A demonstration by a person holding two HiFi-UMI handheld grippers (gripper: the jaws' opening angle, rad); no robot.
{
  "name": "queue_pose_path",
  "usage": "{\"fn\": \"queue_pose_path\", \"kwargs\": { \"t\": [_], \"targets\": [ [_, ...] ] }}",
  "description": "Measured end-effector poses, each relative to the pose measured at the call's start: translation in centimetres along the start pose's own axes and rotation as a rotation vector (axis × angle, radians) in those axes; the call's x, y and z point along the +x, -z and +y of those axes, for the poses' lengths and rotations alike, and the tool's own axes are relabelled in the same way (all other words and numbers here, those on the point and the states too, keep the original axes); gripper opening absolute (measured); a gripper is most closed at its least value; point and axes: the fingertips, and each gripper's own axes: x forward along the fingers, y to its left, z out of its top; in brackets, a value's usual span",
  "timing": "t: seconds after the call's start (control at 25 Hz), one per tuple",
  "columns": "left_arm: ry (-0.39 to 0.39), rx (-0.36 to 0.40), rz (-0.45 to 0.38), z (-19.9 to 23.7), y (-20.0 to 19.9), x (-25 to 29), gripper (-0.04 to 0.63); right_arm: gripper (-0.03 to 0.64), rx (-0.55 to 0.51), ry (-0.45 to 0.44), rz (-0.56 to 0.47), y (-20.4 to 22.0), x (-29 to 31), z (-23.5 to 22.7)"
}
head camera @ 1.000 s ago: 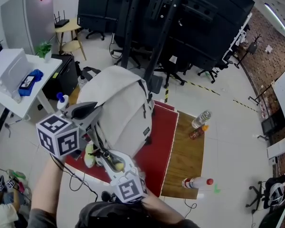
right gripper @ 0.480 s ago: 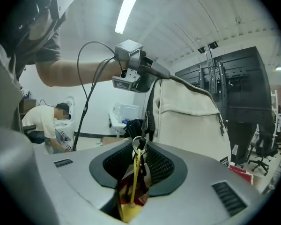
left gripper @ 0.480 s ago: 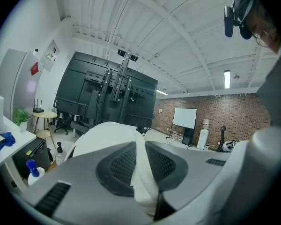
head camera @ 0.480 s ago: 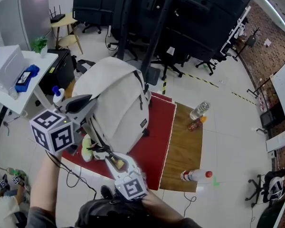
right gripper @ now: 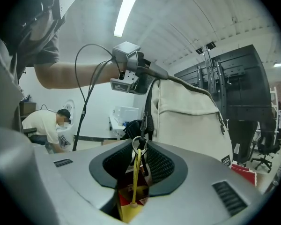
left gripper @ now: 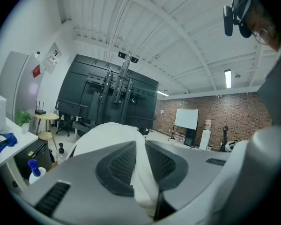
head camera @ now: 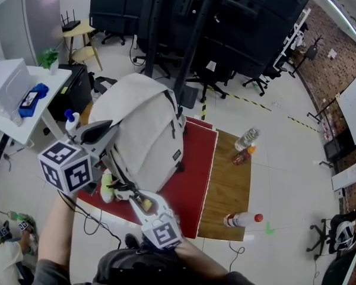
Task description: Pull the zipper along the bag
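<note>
A cream backpack (head camera: 145, 123) hangs upright above the red mat. My left gripper (head camera: 108, 140) is at the bag's left side, shut on a fold of its cream fabric (left gripper: 141, 172), which fills the gap between the pads. My right gripper (head camera: 132, 195) sits below it at the bag's lower left edge. It is shut on the zipper pull (right gripper: 138, 143), a metal ring with a yellow cord and a red and yellow tag between the pads. In the right gripper view the bag (right gripper: 192, 111) rises just beyond the jaws, with the left gripper (right gripper: 161, 73) on its top edge.
Below the bag are a red mat (head camera: 193, 183) and a wooden board (head camera: 228, 189) with two bottles (head camera: 249, 140) (head camera: 243, 219). A white table (head camera: 21, 117) and a spray bottle (head camera: 71, 122) stand left. A big black stand (head camera: 225, 16) is behind. A person (right gripper: 51, 125) crouches at the far left.
Both grips hold. The left gripper and the bag sit slightly further left in the picture than a second ago; the right gripper has barely moved.
</note>
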Motion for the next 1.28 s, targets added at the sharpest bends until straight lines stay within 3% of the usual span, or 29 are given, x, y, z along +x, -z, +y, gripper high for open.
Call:
{"fn": "queue_pose_path", "kwargs": {
  "t": [0.36, 0.6, 0.96, 1.28],
  "targets": [
    [-0.051, 0.041, -0.026, -0.2, 0.4, -0.3, 0.089, 0.120, -0.038, -0.061, 0.044, 0.4, 0.6, 0.3],
    [-0.177, 0.221, -0.086, 0.5, 0.8, -0.7, 0.103, 0.150, 0.044, -0.107, 0.043, 0.4, 1.0, 1.1],
    [-0.212, 0.231, -0.096, 0.9, 1.2, -2.0, 0.130, 0.181, 0.138, -0.151, 0.014, -0.4, 1.0, 0.9],
    [-0.268, 0.236, -0.133, 0.5, 0.8, -5.1, 0.130, 0.181, 0.203, -0.093, -0.113, -4.5, -1.2, -3.0]
  ]
}}
